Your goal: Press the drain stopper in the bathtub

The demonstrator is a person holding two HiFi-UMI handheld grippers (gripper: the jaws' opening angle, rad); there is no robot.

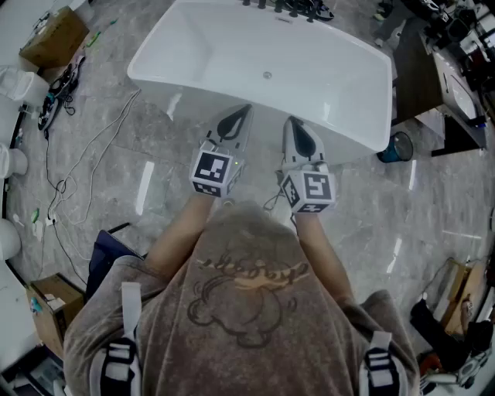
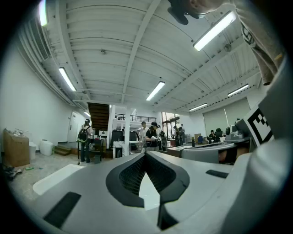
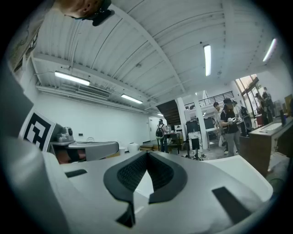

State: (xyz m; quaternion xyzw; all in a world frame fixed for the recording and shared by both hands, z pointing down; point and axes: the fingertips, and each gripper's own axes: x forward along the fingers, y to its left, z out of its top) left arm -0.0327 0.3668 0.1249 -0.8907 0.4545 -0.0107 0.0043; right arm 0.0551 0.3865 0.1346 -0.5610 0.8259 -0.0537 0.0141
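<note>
A white bathtub (image 1: 193, 46) stands on the grey floor ahead of me. Its small round drain stopper (image 1: 267, 75) lies in the middle of the tub's bottom, and nothing touches it. My left gripper (image 1: 244, 110) is held just short of the tub's near rim with its jaws together and nothing between them. My right gripper (image 1: 292, 121) is beside it, also shut and empty. Both point toward the tub. In the left gripper view the left gripper (image 2: 145, 154) looks out across the room with its tips meeting; the right gripper (image 3: 147, 154) does the same in the right gripper view. Neither of those views shows the stopper.
Dark tap fittings (image 1: 290, 8) sit on the tub's far rim. Cables (image 1: 85, 155) trail over the floor at left, near cardboard boxes (image 1: 54, 37). A blue bin (image 1: 398, 147) and a dark desk (image 1: 433, 85) stand at right. People (image 2: 151, 135) stand far off in the room.
</note>
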